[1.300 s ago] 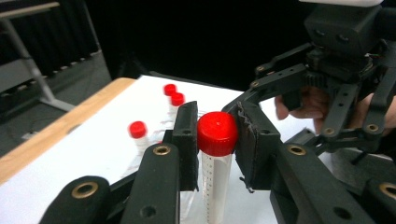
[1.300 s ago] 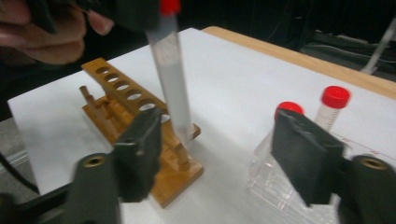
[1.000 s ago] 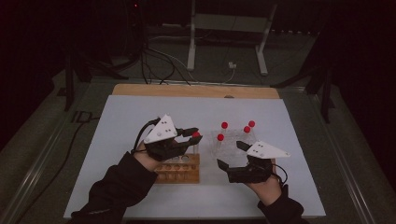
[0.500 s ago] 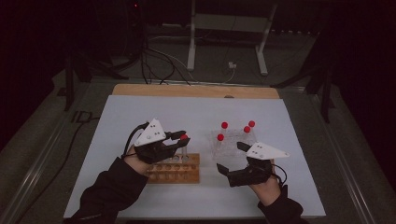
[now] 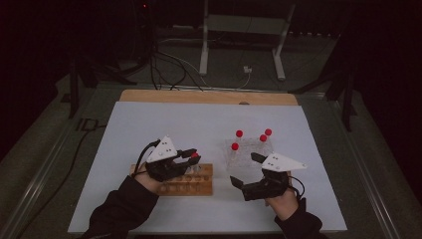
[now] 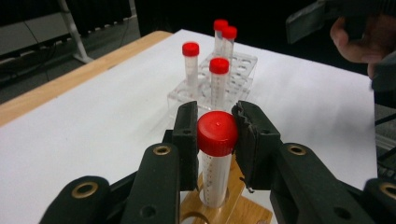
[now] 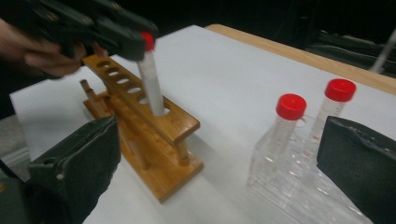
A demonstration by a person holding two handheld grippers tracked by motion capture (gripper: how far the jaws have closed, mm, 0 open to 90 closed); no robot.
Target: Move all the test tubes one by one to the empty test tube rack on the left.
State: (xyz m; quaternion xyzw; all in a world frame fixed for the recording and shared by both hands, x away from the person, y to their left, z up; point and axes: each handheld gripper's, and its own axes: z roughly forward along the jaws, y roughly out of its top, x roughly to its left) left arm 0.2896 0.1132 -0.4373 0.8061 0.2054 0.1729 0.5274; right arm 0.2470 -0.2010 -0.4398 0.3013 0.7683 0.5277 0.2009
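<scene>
Tube [image 6: 215, 179], clear graduated plastic, red screw cap, centre frame, clamped by left gripper [image 6: 215, 133], foot in wooden rack [image 5: 191, 181]; right gripper [image 5: 246, 171] gaping, empty.

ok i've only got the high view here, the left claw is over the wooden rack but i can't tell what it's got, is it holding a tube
Observer: Yes. In the left gripper view the left claw is shut on a red-capped tube, its pads pressing on the cap.
Operator: is the tube in the rack yet
Observer: Its lower end sits in an end hole of the wooden rack, tilted, as the right gripper view shows.
Operator: and my right claw
Observer: The right claw is open with nothing between its pads, facing the clear rack that holds other capped tubes.
</scene>
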